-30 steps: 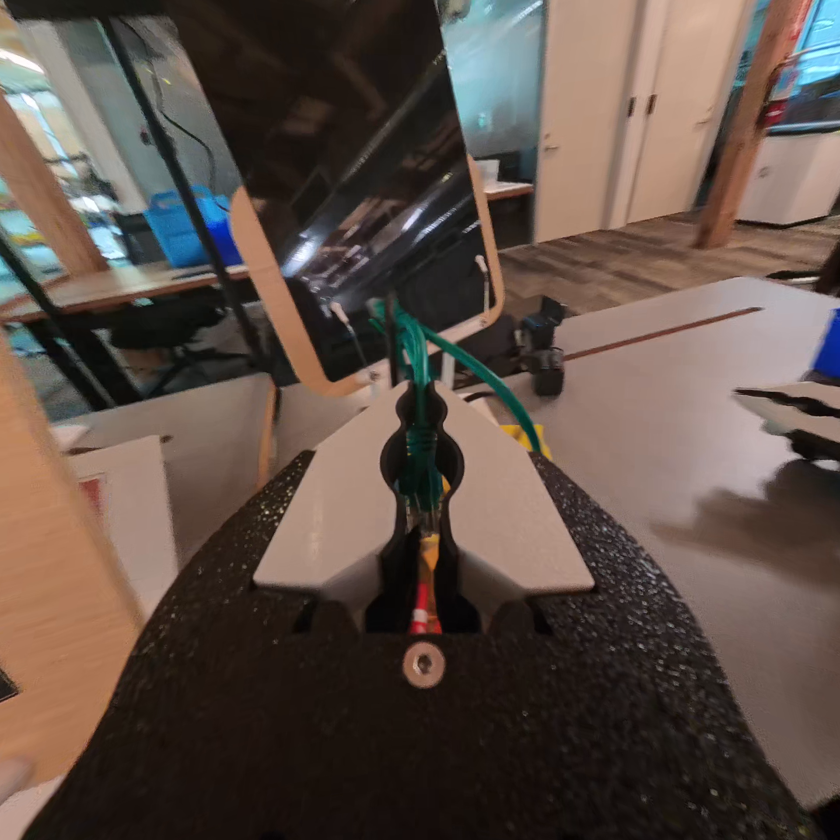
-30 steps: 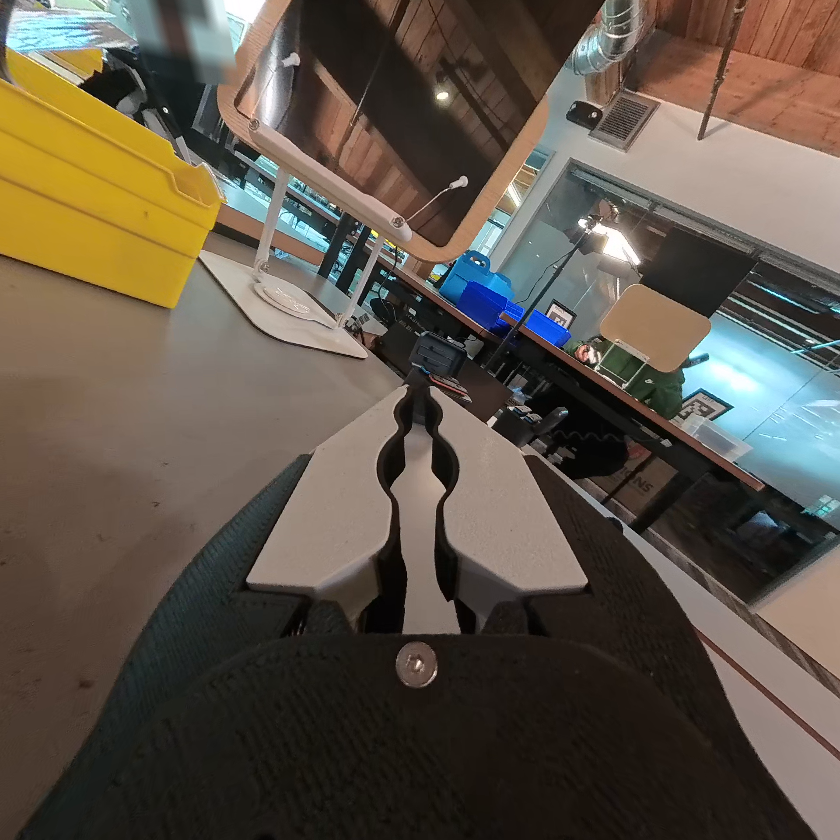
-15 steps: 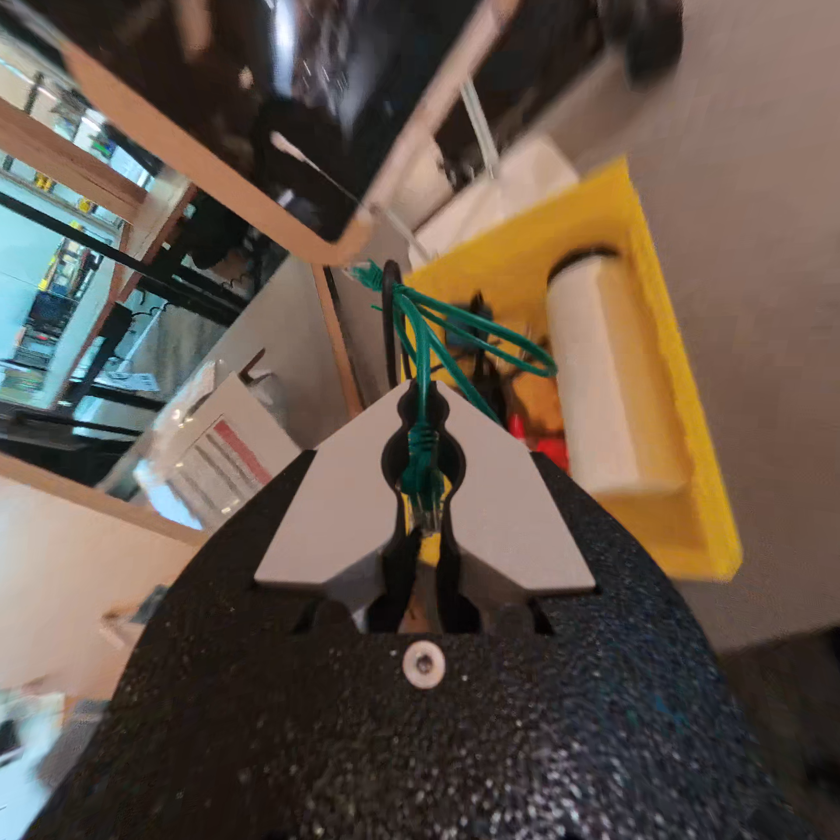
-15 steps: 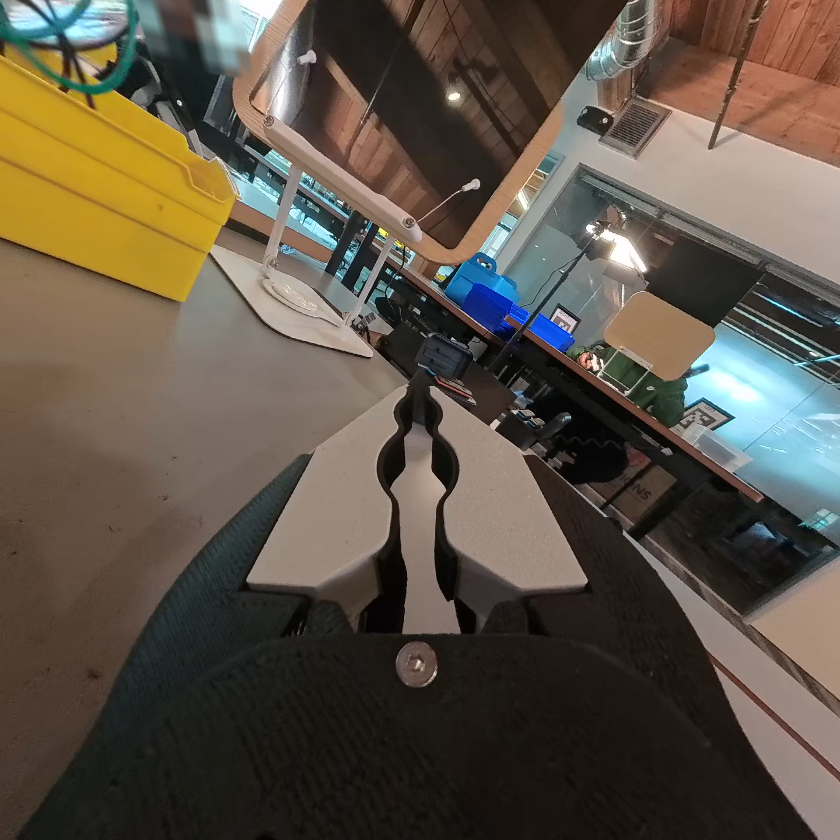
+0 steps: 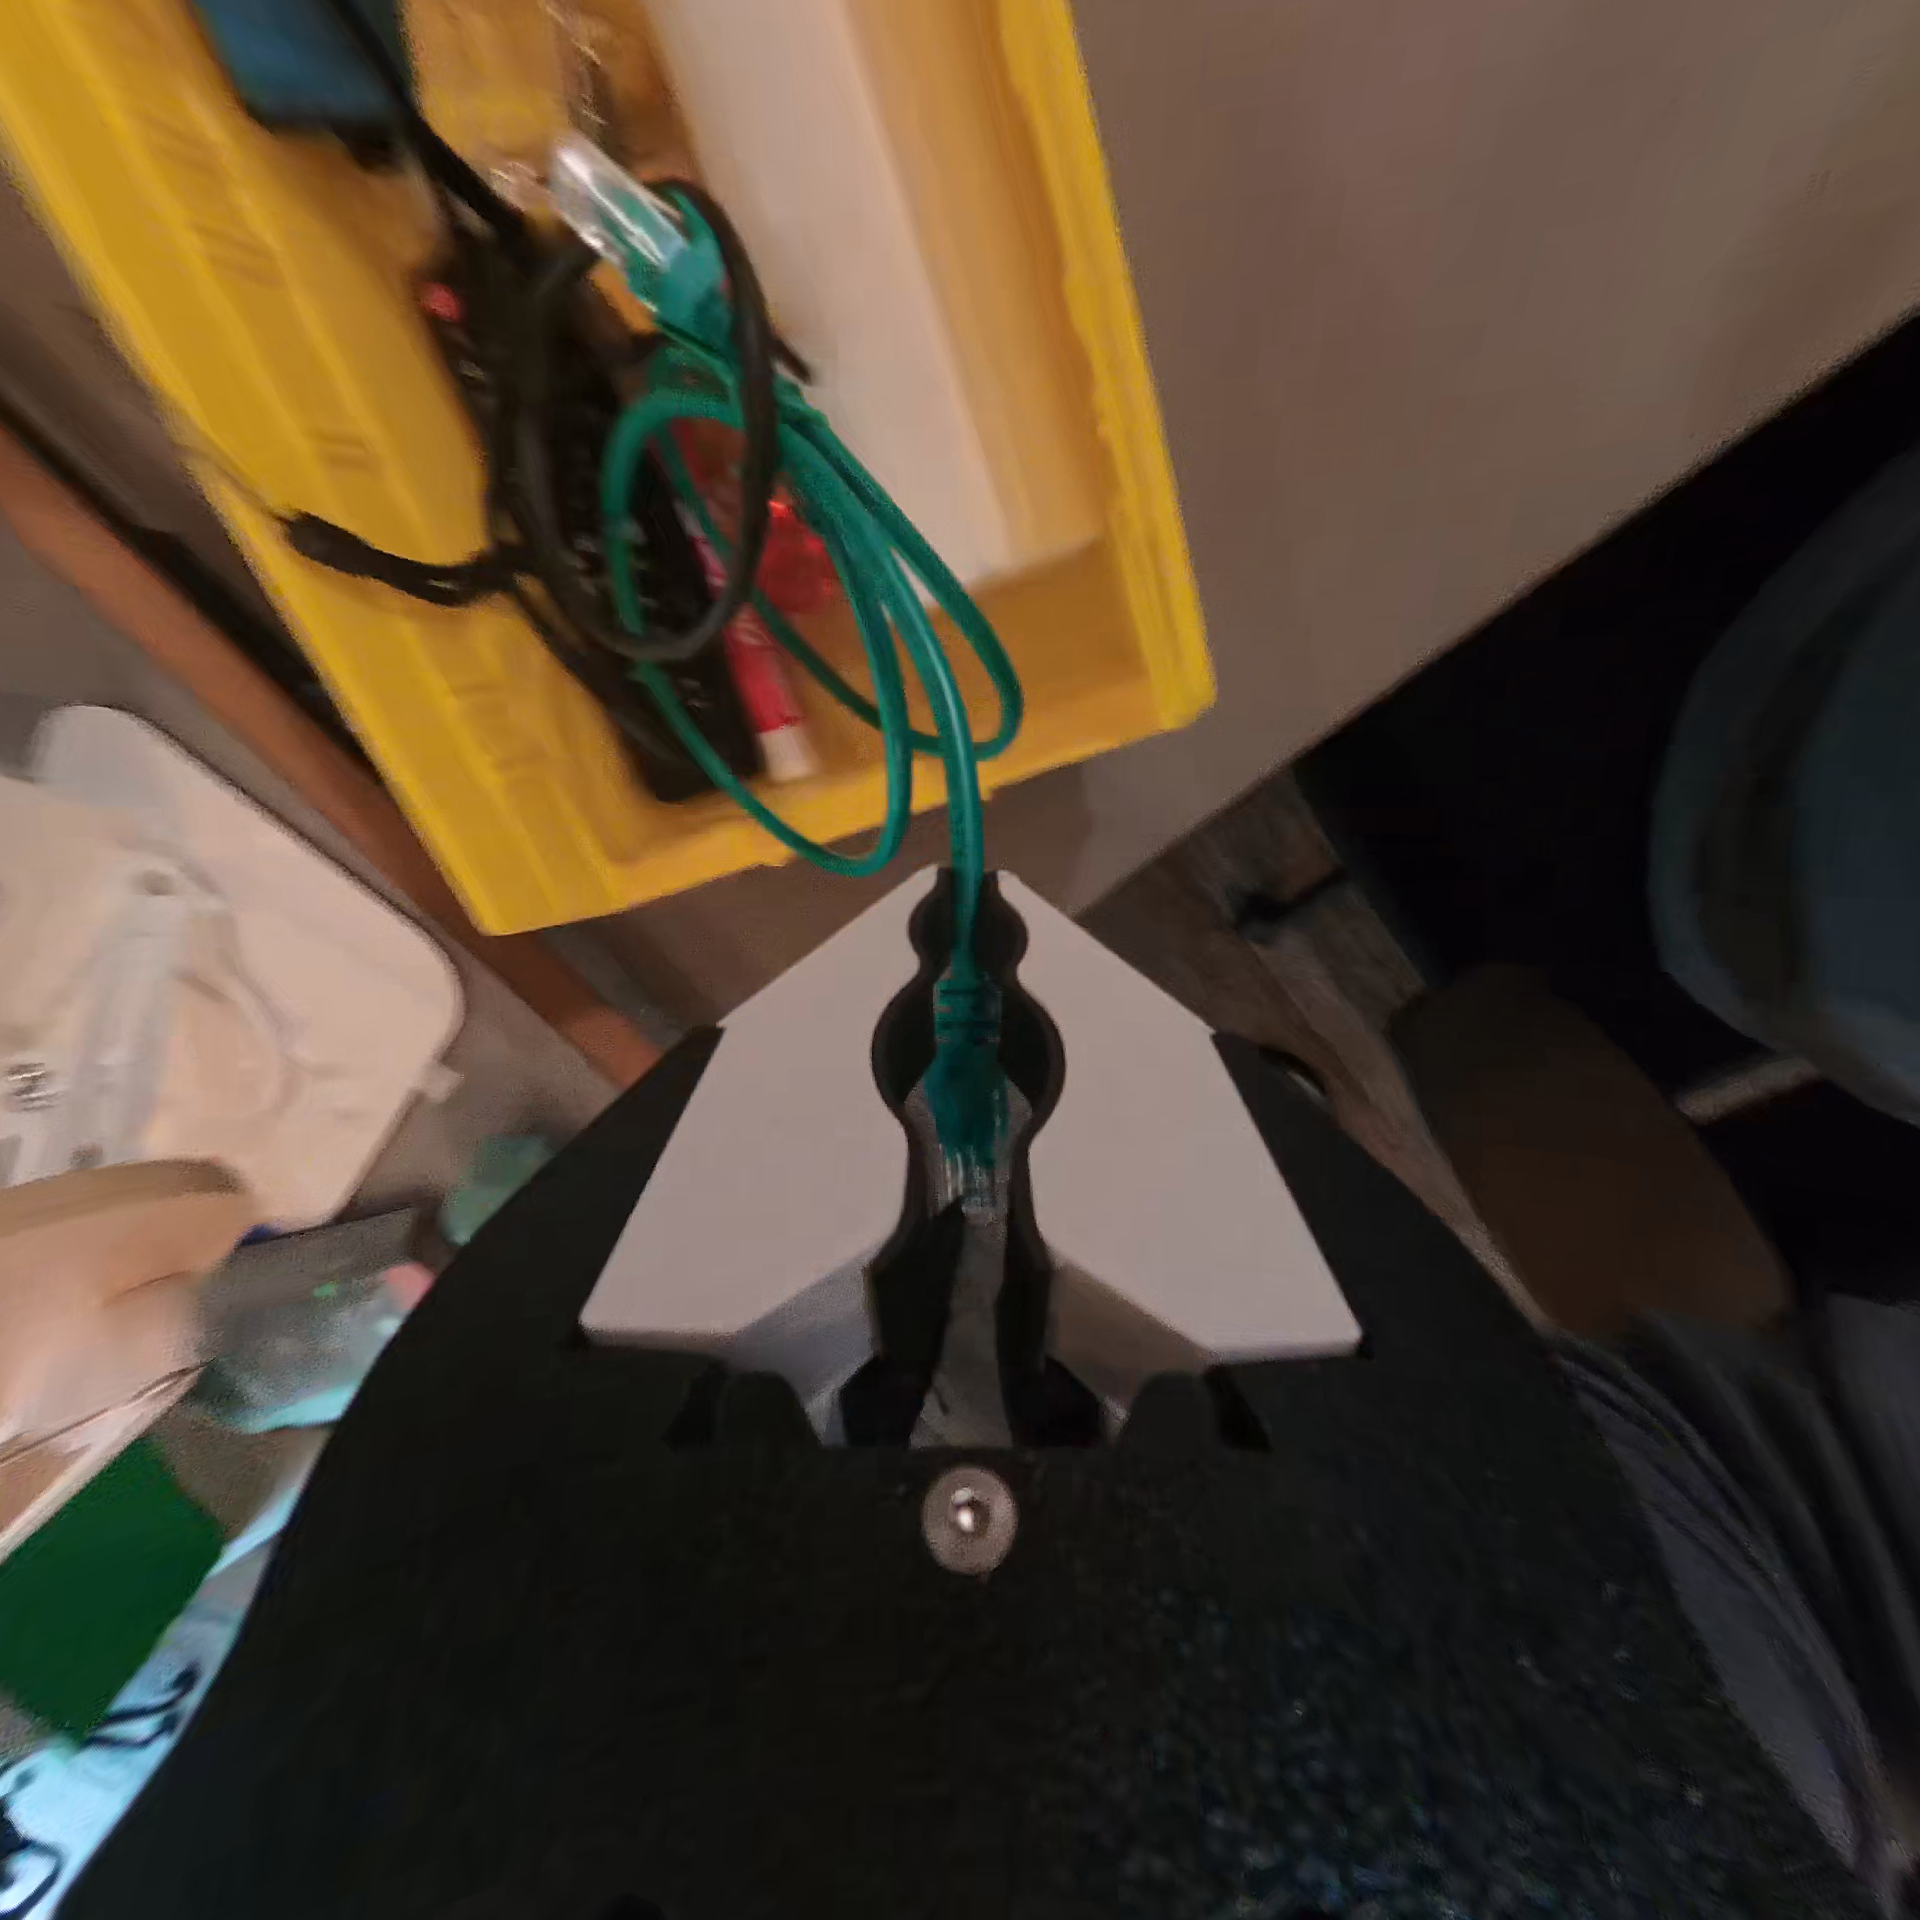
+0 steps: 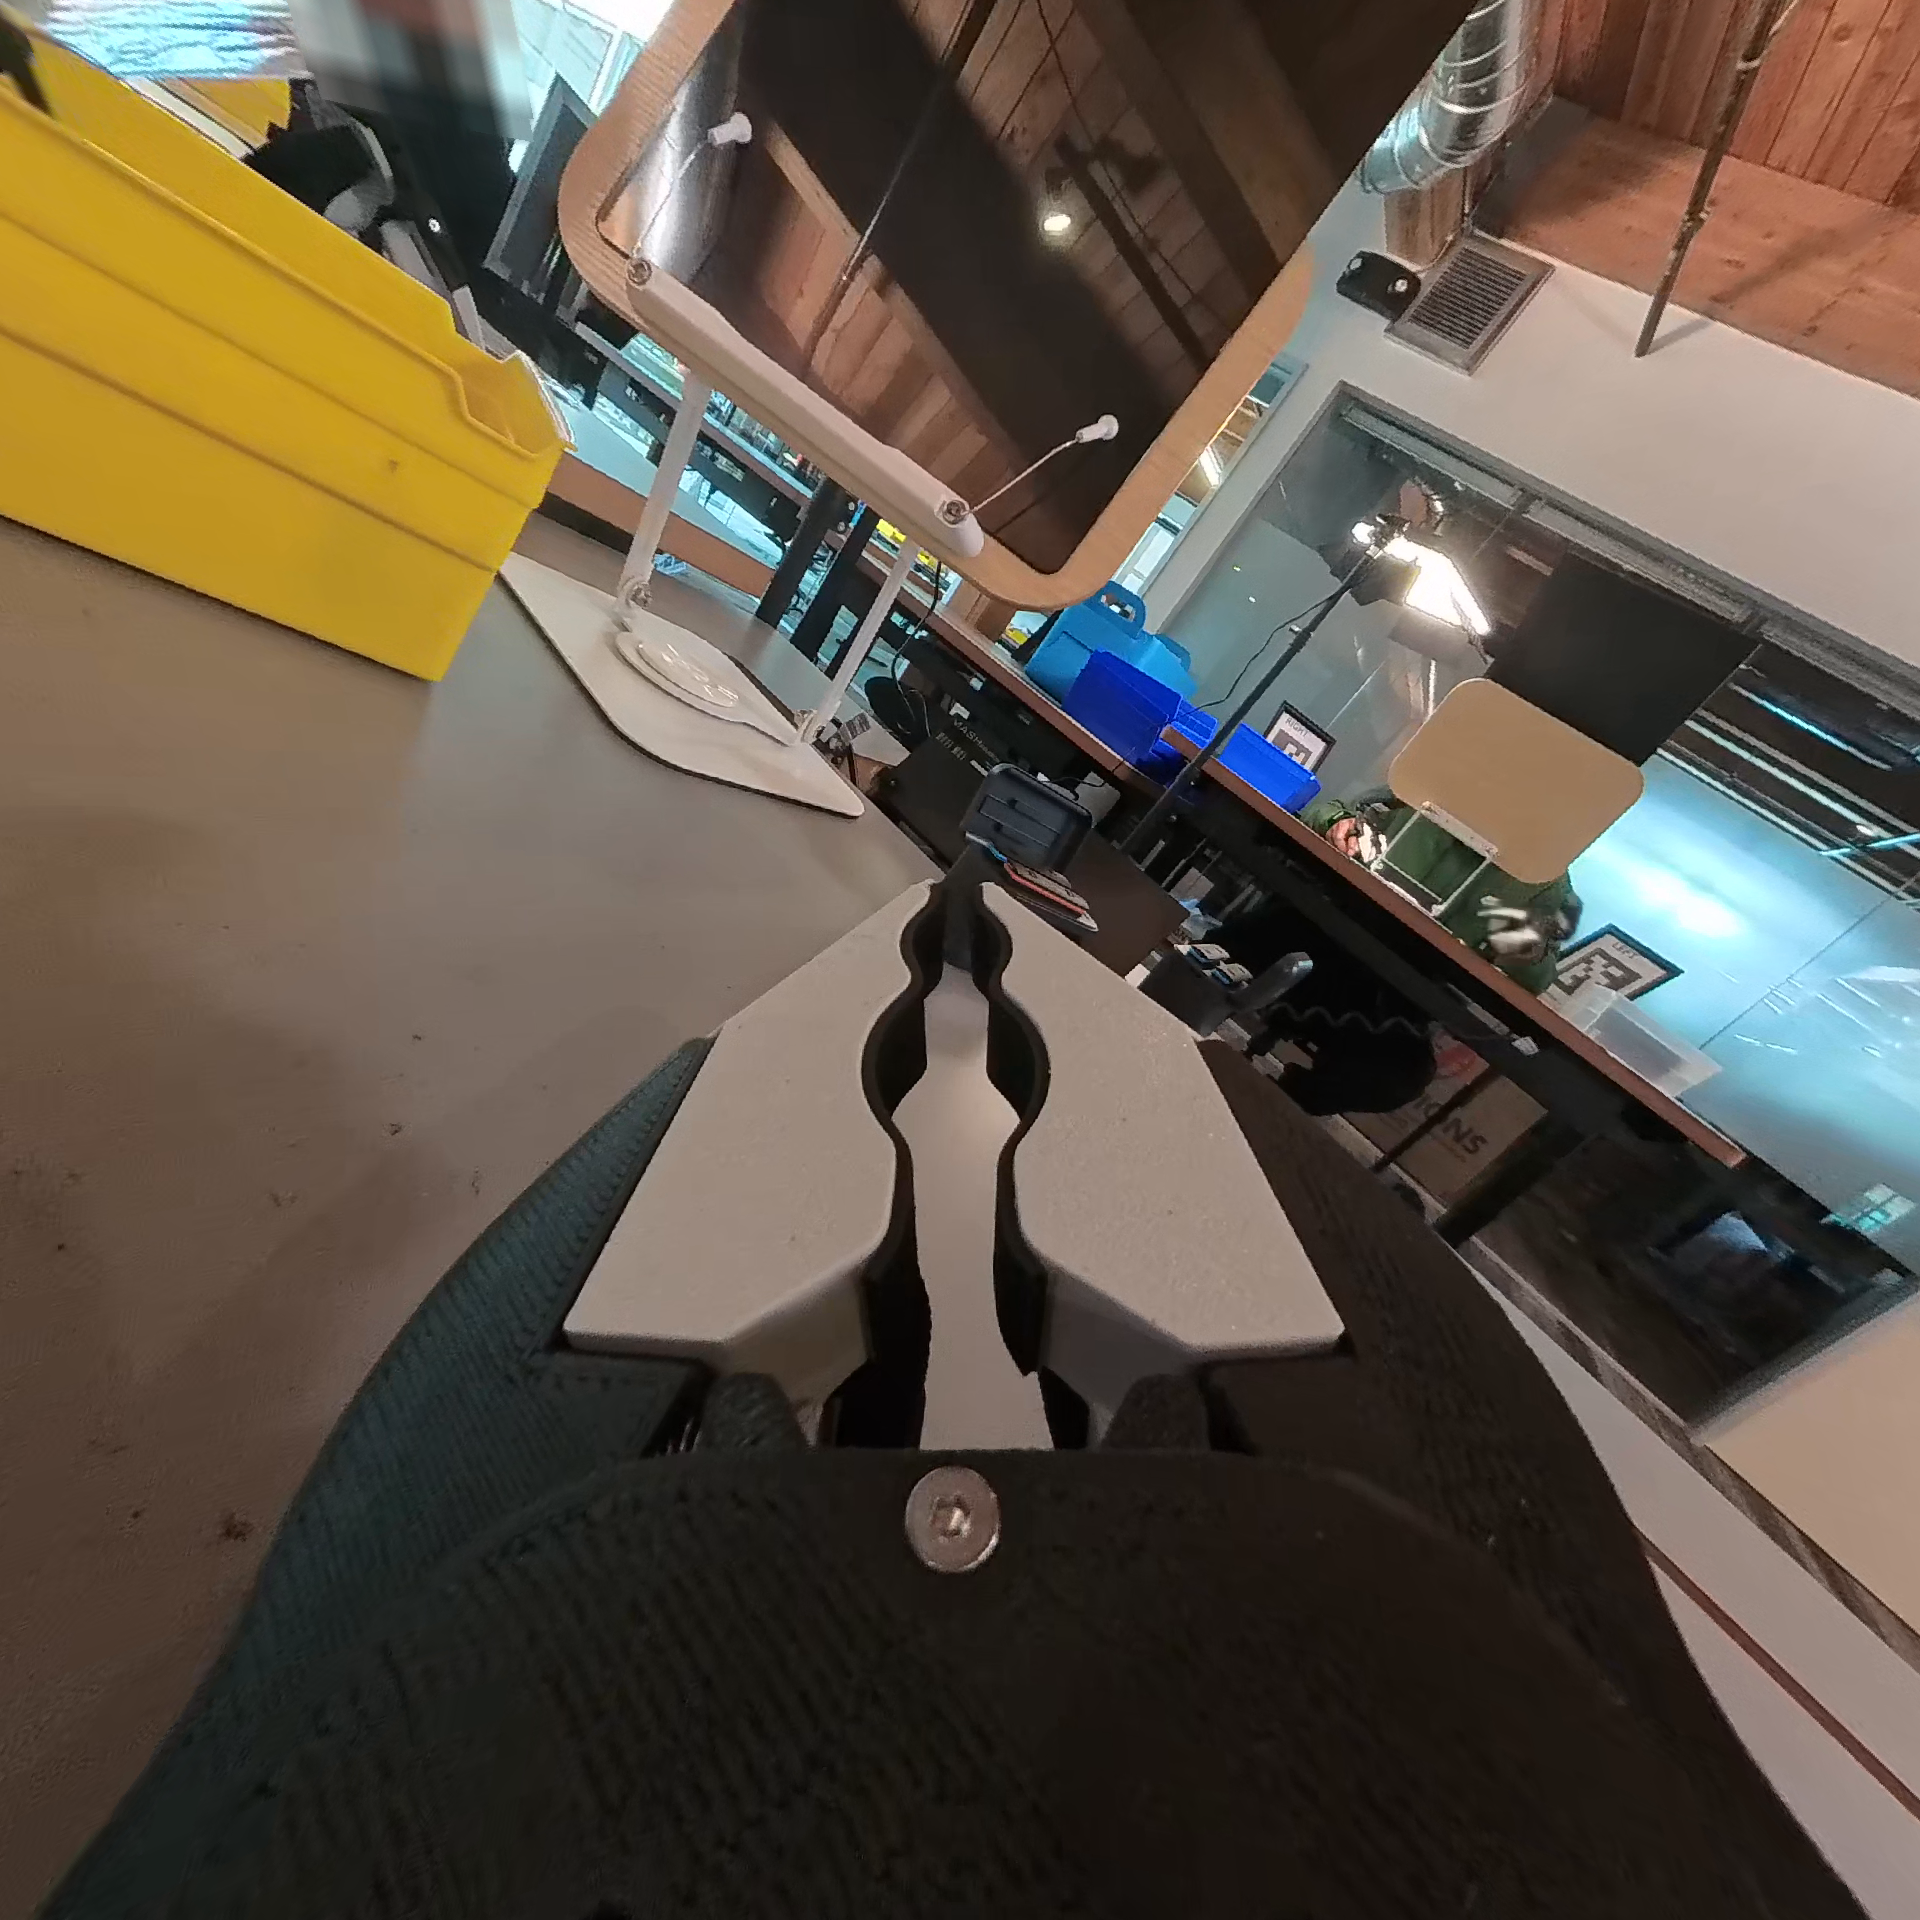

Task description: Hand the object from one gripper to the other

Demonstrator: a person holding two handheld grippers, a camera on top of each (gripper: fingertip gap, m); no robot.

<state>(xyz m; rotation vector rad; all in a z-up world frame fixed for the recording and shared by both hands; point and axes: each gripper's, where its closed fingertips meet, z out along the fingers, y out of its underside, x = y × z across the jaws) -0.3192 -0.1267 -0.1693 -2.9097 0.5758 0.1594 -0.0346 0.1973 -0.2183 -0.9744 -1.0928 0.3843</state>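
My left gripper (image 5: pixel 966 894) is shut on a coiled green network cable (image 5: pixel 894 644), gripping it just behind one clear plug that sits between the jaws. The cable's loops hang down over a yellow bin (image 5: pixel 1143 436), and its other plug dangles at the far end. My right gripper (image 6: pixel 961 904) is shut and empty, held low over the grey table (image 6: pixel 260 935). The cable does not show in the right wrist view.
The yellow bin holds a white roll (image 5: pixel 831 260), a black power strip (image 5: pixel 623 582) and a red item (image 5: pixel 769 665). It also shows in the right wrist view (image 6: pixel 229 416) at the left. A tilted mirror on a white stand (image 6: pixel 935 270) stands behind it. The table edge and dark floor lie at the right.
My left gripper has swung from level to pointing down over the yellow bin, carrying the green cable with it. My right gripper has barely moved and stays shut.
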